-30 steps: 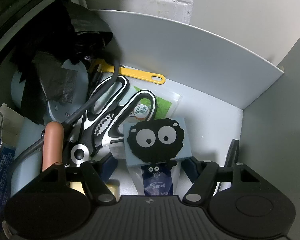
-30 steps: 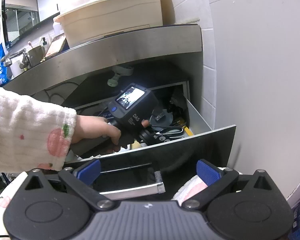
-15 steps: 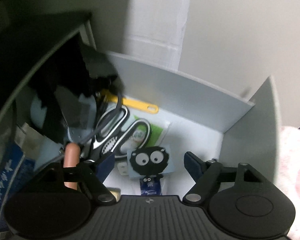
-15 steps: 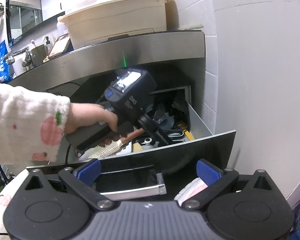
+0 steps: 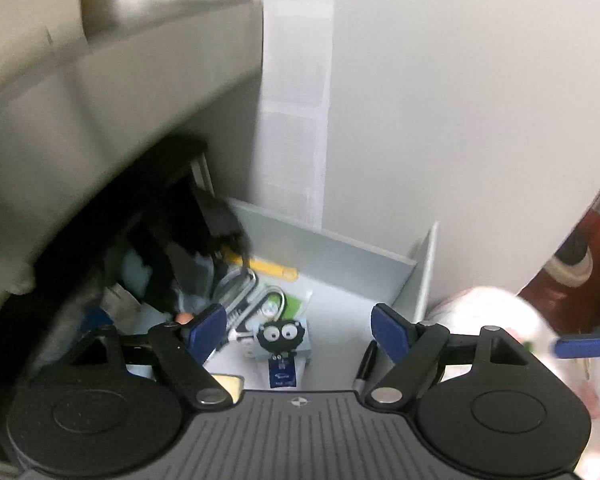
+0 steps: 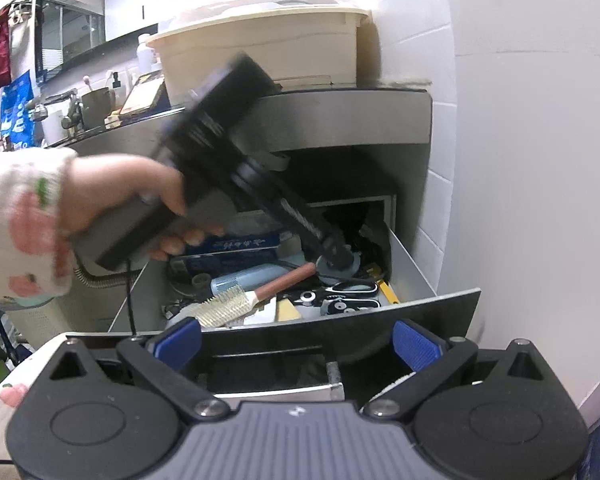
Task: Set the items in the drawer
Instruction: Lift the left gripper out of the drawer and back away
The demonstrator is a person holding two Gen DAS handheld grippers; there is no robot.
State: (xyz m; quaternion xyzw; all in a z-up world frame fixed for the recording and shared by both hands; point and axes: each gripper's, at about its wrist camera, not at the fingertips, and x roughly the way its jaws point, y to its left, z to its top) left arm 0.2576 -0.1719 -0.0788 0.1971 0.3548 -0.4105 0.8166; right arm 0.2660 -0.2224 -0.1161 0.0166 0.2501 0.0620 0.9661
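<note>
The open drawer (image 6: 412, 268) under the steel counter holds several items: a light-blue card with a black big-eyed figure (image 5: 283, 334), black-and-white scissors (image 5: 240, 304), a yellow tool (image 5: 274, 271) and a brush with a brown handle (image 6: 256, 292). My left gripper (image 5: 298, 330) is open and empty, raised well above the drawer; in the right wrist view the hand-held left gripper (image 6: 220, 168) hangs over the drawer. My right gripper (image 6: 296, 344) is open and empty in front of the drawer's dark front panel (image 6: 340, 332).
A white wall (image 6: 520, 160) stands right of the drawer. A cream tub (image 6: 260, 48) sits on the counter above. A metal handle (image 6: 280, 390) runs along the drawer front. Black bags (image 5: 188, 236) fill the drawer's back left.
My left gripper has lifted up and back out of the drawer, leaving the card lying inside. The right gripper has stayed almost still.
</note>
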